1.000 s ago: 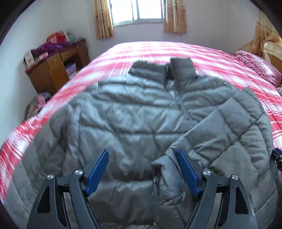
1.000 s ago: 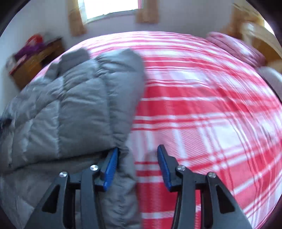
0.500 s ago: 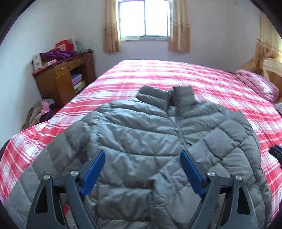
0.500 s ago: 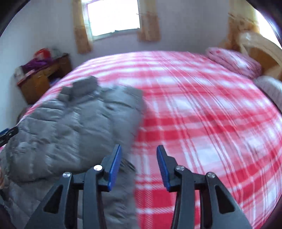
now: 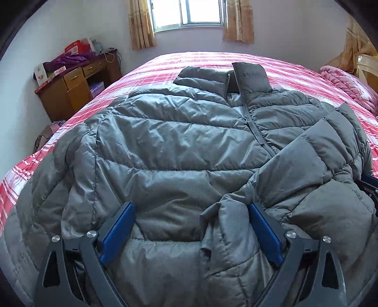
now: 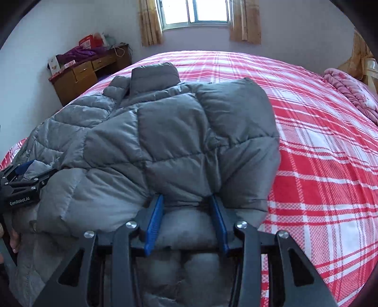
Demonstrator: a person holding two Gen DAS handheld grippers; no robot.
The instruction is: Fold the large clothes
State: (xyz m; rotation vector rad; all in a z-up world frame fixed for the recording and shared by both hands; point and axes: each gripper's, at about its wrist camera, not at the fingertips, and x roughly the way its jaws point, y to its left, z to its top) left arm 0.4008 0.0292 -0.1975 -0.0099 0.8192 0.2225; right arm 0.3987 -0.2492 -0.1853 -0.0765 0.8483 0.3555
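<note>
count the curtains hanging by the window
2. One curtain hangs at the left side of the window, the other curtain at its right side. More drapery shows at the far right edge of the room, but not by this window.

One piece of writing can be read: "GenRobot.AI", in small white letters on the dark body of the left gripper, which shows at the left edge of the right wrist view, about halfway down. The boxes on the wooden desk in the upper left of the left wrist view carry print, but it is too small and blurred to make out.
</note>
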